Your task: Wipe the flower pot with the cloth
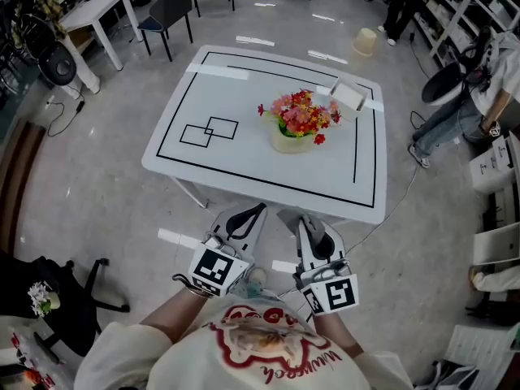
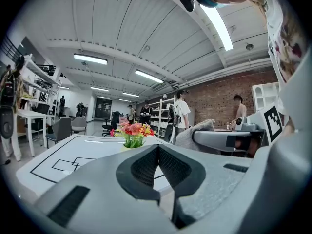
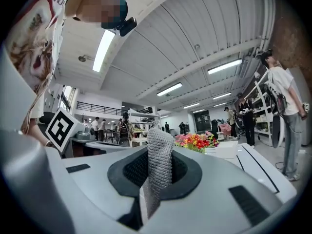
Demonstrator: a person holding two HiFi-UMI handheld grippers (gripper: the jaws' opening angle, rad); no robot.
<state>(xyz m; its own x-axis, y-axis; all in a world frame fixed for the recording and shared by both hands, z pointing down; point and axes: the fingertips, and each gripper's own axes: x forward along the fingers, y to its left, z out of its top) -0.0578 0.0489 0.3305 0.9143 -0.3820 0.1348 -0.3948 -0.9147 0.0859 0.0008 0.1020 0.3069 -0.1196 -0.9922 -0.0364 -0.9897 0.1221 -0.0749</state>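
Unlike the head view, the right gripper view showed the right tongs clamping one cloth. The left tongs were closed, empty; one flower pot stood ahead

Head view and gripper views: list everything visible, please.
Table: one, white with black lines, centre.
Flower pot: one, pale yellow, right of the table's middle.
Flowers: one bunch, pink, red, yellow, in the pot.
Box: one, white, behind the pot.
Chair: one, dark, beyond the table.
Cloth: one, grey, in the right gripper.
Left gripper: grey, shut, empty, before the table's near edge.
Right gripper: grey, shut on the cloth.
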